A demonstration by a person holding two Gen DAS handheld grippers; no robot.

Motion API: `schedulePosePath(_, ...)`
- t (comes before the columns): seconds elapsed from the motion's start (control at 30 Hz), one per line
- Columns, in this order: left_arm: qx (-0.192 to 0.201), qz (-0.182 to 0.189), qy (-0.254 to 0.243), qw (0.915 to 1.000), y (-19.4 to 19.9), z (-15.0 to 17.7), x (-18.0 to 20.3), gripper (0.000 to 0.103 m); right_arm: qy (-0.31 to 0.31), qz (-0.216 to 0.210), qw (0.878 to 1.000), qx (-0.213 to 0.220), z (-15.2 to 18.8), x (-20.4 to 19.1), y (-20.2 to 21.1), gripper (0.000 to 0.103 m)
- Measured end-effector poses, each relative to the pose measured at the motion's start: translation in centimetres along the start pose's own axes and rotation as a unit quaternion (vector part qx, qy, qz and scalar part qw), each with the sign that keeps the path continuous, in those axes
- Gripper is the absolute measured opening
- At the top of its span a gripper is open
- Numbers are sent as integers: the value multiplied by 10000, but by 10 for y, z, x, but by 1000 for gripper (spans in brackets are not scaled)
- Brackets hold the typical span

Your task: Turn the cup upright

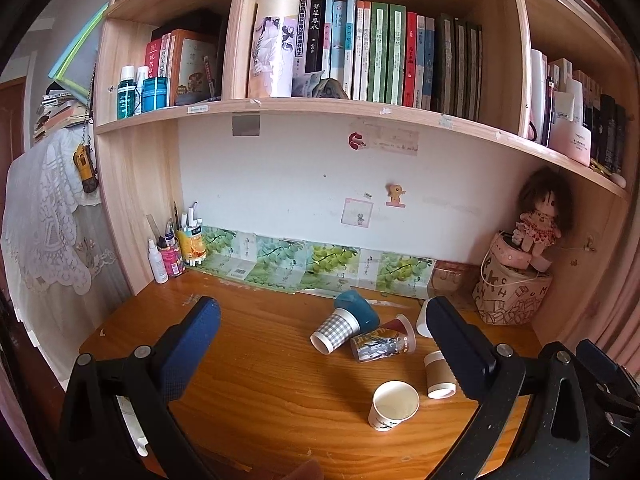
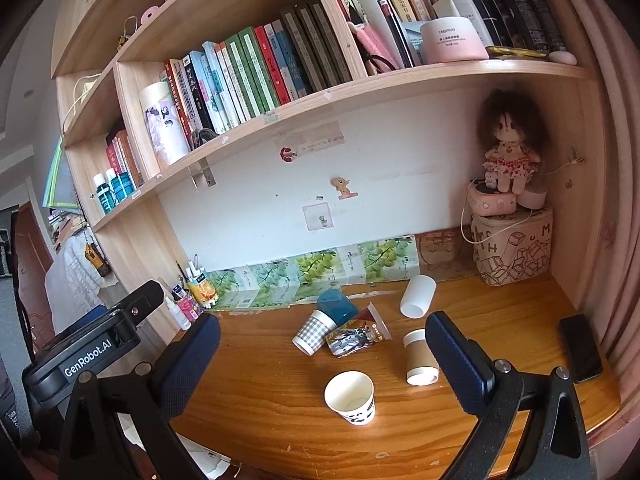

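Several cups sit on the wooden desk (image 1: 256, 380). A white paper cup (image 1: 393, 405) (image 2: 350, 398) stands upright nearest me. A brown-sleeved cup (image 1: 439, 375) (image 2: 420, 358) stands upside down to its right. A checked cup (image 1: 335, 330) (image 2: 314, 332), a teal cup (image 1: 357, 310) (image 2: 336, 306), a printed cup (image 1: 382, 342) (image 2: 356, 334) and a plain white cup (image 2: 418, 296) lie on their sides behind. My left gripper (image 1: 320, 344) is open and empty above the desk's front. My right gripper (image 2: 324, 360) is open and empty, also held back from the cups.
A black phone (image 2: 580, 348) lies at the desk's right edge. A printed bag (image 2: 512, 252) with a doll (image 2: 510, 152) stands in the back right corner. Pen holders and a spray bottle (image 1: 158, 262) stand at back left. A bookshelf (image 1: 360, 108) hangs overhead.
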State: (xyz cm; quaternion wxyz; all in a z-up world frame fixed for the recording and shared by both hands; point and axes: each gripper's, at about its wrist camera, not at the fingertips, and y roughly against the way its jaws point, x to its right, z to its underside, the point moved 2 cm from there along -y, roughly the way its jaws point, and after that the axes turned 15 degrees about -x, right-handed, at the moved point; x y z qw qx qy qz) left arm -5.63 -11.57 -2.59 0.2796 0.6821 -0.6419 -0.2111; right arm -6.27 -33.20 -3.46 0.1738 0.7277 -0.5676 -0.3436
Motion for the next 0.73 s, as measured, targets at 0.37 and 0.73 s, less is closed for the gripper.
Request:
schedulePosePath(0.37,7,3,-23,10000,-9,-6,3,103,26,-151,9999,-28,-7,1,-11,103)
schedulePosePath(0.73,47,-104,2,9999,-12,-12,5,103,50,-325,9994,-62,-14,1,-20,103)
